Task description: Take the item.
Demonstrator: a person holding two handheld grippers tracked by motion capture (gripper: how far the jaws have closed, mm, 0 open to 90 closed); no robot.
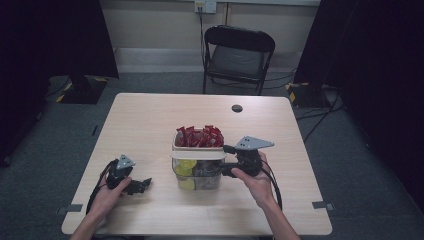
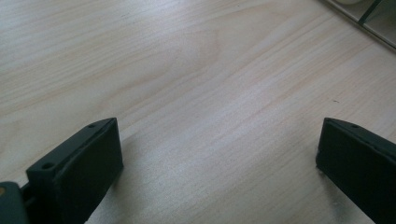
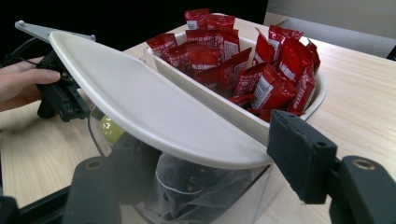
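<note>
Lid (image 3: 154,112), cream-white and tilted, lies over a clear container (image 1: 197,175) near the middle of the bench (image 1: 150,120); in the right gripper view one edge is raised toward 10 o'clock, the low edge sits between the right gripper (image 3: 201,172) fingers (image 3: 299,158), one finger above the rim at 4 o'clock and the other below it at 7 o'clock, though whether they actually pinch the lid I cannot tell. Inside the container show yellow-green round pieces (image 1: 186,166) and a crumpled clear bag (image 3: 196,186). Touching the container at its 12 o'clock side stands a white tray (image 1: 198,146) packed with red sachets (image 3: 252,65) standing on end. In the high view the right gripper (image 1: 227,159) meets the container from 3 o'clock, held by the person's right hand (image 1: 252,180). The left gripper (image 1: 142,185) rests on the bench well apart at 9 o'clock of the container, in the left hand (image 1: 107,192); its fingers (image 2: 79,172) stand wide with bare wood between them. At 12 o'clock beyond the bench stands a black folding chair (image 1: 239,57)
</note>
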